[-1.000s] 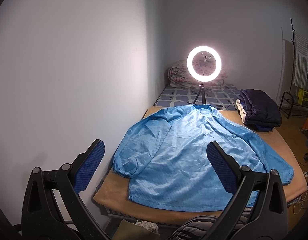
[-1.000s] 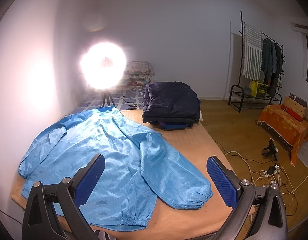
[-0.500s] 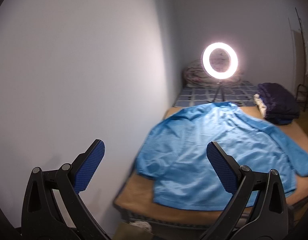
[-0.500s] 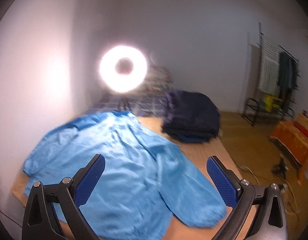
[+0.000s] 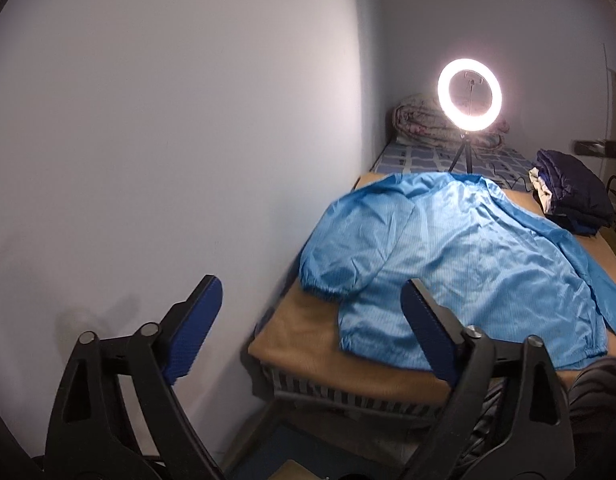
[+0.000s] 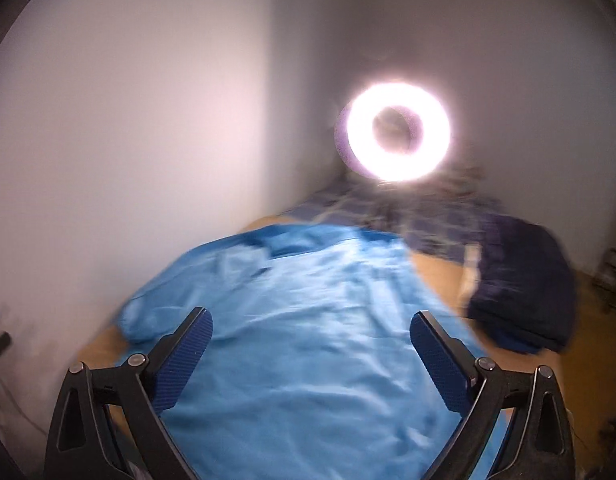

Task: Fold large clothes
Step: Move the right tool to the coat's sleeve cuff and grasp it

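So no readable labels from where I'm driving, blue jacket flat on tan bed, ring light glowing, left gripper and right gripper both wide, empty.

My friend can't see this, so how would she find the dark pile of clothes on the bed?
Start at the bright ring light standing at the far end of the bed. Just right of its tripod, beside the spread-out light blue jacket, sits the dark pile of clothes. It is navy, folded and stacked, while the jacket lies flat.
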The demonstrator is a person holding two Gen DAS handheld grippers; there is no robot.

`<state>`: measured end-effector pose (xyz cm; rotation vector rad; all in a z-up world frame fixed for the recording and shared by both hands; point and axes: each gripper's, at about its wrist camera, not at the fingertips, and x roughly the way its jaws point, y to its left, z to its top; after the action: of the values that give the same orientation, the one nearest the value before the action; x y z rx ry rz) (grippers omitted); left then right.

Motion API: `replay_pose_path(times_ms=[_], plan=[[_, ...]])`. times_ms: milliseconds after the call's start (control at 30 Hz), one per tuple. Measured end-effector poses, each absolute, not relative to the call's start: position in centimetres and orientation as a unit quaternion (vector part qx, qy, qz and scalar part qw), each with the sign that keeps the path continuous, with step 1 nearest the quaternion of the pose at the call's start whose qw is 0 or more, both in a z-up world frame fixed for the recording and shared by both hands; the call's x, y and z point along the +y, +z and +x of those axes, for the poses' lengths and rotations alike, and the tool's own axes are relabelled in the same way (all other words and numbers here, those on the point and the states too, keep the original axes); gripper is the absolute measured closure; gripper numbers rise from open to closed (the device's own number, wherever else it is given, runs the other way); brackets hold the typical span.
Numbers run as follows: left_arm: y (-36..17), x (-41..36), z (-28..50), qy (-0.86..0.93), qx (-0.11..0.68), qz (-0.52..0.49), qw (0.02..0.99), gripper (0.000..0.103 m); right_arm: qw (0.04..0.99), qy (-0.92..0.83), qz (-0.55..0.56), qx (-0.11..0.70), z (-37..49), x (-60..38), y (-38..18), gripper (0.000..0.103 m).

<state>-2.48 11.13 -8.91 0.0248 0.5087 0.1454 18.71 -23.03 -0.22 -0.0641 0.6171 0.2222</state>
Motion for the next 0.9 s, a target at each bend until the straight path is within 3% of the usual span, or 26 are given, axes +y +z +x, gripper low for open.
replay_pose_path(times_ms=[267, 433, 700, 767, 900], plan=[[-10.9, 13.2, -2.5, 0.082, 0.271, -0.014, 0.959, 0.011, 0.884, 0.237, -0.084, 0.393, 26.5, -11.6, -5.1, 0.018], [-11.6, 13.8, -2.4, 0.092, 0.277, -0.005, 0.956, 0.011, 0.843, 0.288, -0.048, 0.451, 29.4, -5.8, -9.6, 0.039], [-13.1, 15.4, -2.2, 0.109, 0.299, -0.013, 0.948, 0.012, 0.784, 0.377, -0.059, 0.489, 30.9, 5.0, -15.6, 0.04], [-13.6, 16.0, -2.1, 0.113, 0.308, -0.022, 0.945, 0.021, 0.772, 0.387, -0.055, 0.502, 31.2, 7.3, -17.2, 0.04], [-14.2, 17.1, -2.3, 0.111, 0.32, -0.039, 0.94, 0.022, 0.755, 0.4, -0.058, 0.516, 31.3, 10.4, -19.7, 0.04]])
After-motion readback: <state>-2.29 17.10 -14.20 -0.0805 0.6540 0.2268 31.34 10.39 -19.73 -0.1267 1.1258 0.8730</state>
